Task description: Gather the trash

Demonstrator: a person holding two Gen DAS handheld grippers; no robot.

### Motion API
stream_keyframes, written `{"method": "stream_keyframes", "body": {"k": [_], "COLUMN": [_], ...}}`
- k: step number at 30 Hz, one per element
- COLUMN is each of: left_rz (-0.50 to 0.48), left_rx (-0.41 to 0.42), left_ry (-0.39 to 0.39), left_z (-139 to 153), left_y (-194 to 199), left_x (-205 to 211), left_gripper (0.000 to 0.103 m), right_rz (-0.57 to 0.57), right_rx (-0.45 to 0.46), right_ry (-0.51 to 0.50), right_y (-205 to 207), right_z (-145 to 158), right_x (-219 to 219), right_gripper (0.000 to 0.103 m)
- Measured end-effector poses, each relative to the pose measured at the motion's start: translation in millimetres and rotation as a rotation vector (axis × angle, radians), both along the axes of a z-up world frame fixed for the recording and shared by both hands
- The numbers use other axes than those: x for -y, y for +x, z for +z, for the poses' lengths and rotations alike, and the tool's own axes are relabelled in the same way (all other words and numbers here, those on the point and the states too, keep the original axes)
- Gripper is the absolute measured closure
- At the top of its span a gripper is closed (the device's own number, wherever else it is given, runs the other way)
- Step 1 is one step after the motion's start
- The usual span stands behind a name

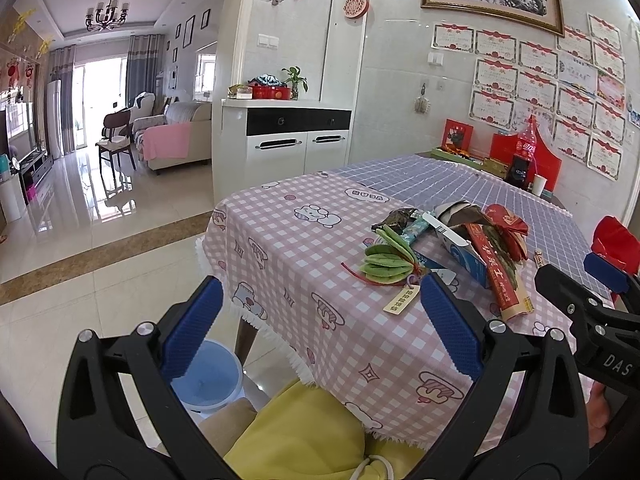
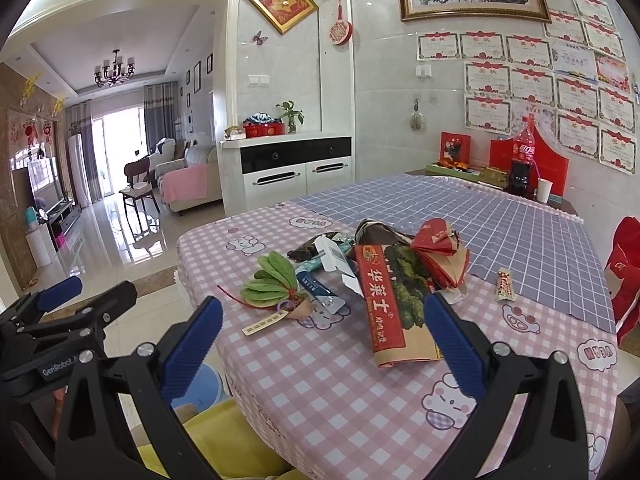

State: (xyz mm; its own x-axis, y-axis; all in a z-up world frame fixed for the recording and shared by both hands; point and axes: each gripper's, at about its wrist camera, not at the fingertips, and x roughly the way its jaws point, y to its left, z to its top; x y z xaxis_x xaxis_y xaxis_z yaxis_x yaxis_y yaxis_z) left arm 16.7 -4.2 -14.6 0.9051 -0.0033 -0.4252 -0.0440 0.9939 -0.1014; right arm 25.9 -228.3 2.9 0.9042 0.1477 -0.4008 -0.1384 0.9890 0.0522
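Right, both grippers hang spread and empty at the near edge of the table point(image 2: 320, 380). The trash pile sits ahead, and the right gripper point(image 2: 324, 332) is nearer — the long red packet point(image 2: 382, 304) runs lengthwise away from it, its near end just inside the right finger. The left gripper point(image 1: 320, 320) faces the green leaf ornament point(image 1: 386, 260); the blue bin point(image 1: 208, 376) waits on the floor below.

Trash on our table, counted

We see 2 grippers point(image 2: 322, 340), 1 green leaf ornament point(image 2: 266, 288), 1 red carton point(image 2: 382, 308), 1 cola bottle point(image 2: 525, 148), 1 white cup point(image 2: 544, 191), 1 blue bin point(image 1: 210, 376).
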Motion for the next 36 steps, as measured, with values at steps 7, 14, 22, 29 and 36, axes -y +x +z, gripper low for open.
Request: {"method": "stream_keyframes", "body": {"k": [7, 14, 22, 29, 36], "left_rz": [-0.007, -0.006, -0.014, -0.003, -0.053], "left_rx": [0.003, -0.007, -0.024, -0.086, -0.205], "left_ry": [0.001, 0.002, 0.003, -0.005, -0.003], "left_z": [0.5, -0.1, -1.7, -7.7, -28.3], "left_y": [0.5, 1.7, 4.9, 22.1, 51.0], "left_x": [0.0, -0.9, -0.9, -2.9, 5.6], "left_gripper": [0.006, 0.006, 0.006, 0.006, 0.006], "right_rz": [-0.018, -0.009, -0.007, -0.009, -0.035], "right_rx": [-0.015, -0.033, -0.038, -0.055, -0.107], "right_ry": [-0.006, -0.002, 0.0, 0.015, 0.025], "right_y": [3.3, 6.2, 7.1, 14.9, 34.5], "right_z": [-3.5, -8.4, -9.6, -9.3, -20.4], "right_x": [-0.6, -2.4, -3.6, -1.6, 3.1], "right_gripper": [0.004, 0.004, 0.004, 0.004, 0.004]}}
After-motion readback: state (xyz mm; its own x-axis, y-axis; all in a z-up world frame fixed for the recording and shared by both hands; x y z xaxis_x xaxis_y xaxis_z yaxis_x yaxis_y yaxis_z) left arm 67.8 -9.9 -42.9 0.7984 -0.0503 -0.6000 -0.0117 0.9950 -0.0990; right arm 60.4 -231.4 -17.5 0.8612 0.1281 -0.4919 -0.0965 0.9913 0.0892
